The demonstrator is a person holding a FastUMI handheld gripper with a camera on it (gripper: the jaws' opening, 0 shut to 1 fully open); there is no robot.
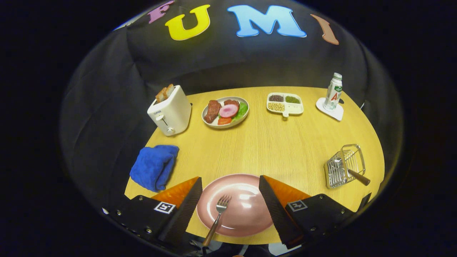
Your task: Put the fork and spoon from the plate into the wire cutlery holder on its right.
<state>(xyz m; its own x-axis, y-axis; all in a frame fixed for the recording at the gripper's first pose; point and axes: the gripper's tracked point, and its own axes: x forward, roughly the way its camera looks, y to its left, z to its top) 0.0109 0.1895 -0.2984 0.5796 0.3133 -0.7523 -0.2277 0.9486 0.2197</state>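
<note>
Fork [218, 213] lies on the pink plate [246, 217], one fork alone, between the two fingers of the gripper [230, 203] — they are wide apart and touch nothing. One wire cutlery holder [344, 167] sits at about 3 o'clock from the plate, and one wooden handle [358, 177] pokes out of it. At 9 o'clock lies one blue cloth [154, 166]. Far off at 12 o'clock — one toaster [170, 110], one plate of food [225, 111], one bean dish [285, 103] and one bottle [332, 92].

A staged dining setup in a cloth-walled booth: a round wooden table [271, 142] carries a toaster [170, 111], with a plate of food [225, 111] just beside it.
</note>
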